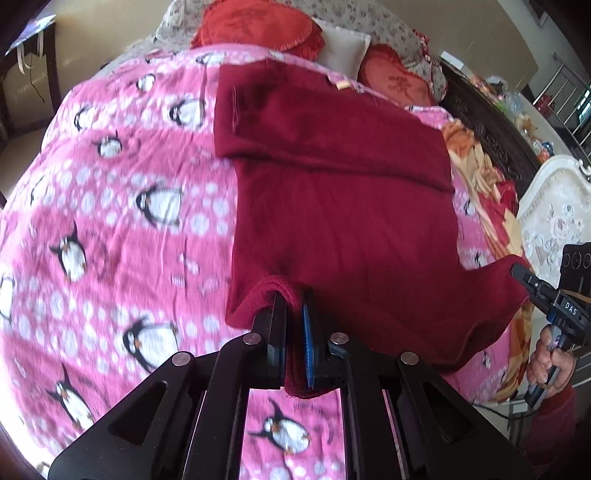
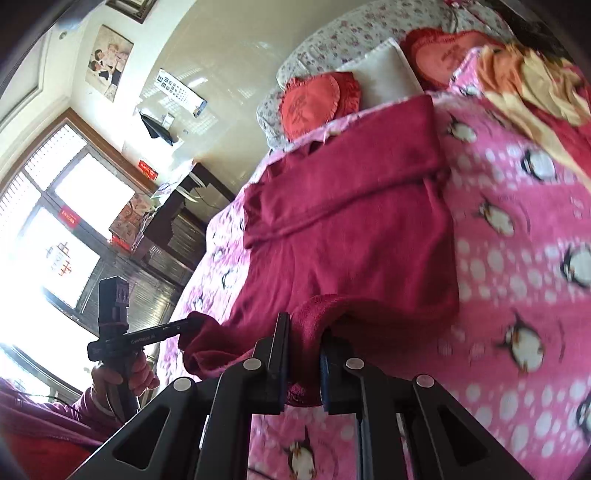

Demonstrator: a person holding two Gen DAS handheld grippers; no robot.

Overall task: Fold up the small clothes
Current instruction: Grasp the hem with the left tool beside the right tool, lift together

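A dark red knitted garment [image 1: 343, 206] lies on a pink penguin-print blanket [image 1: 122, 206], its far part folded over itself. My left gripper [image 1: 294, 295] is shut on the near left corner of the garment, with cloth bunched between the jaws and lifted off the blanket. At the right edge of the left wrist view, my right gripper [image 1: 517, 271] pinches the other near corner. In the right wrist view the right gripper [image 2: 304, 325] is shut on a fold of the red garment [image 2: 351, 229], and the left gripper [image 2: 192, 325] holds the corner at the left.
Red heart cushions [image 1: 258, 26] and a white pillow [image 1: 343, 48] lie at the bed's head. An orange-patterned blanket [image 1: 480, 166] runs along the right side, beside a white padded chair [image 1: 554, 206]. A window [image 2: 55, 229] and dark cabinet [image 2: 177, 229] stand left of the bed.
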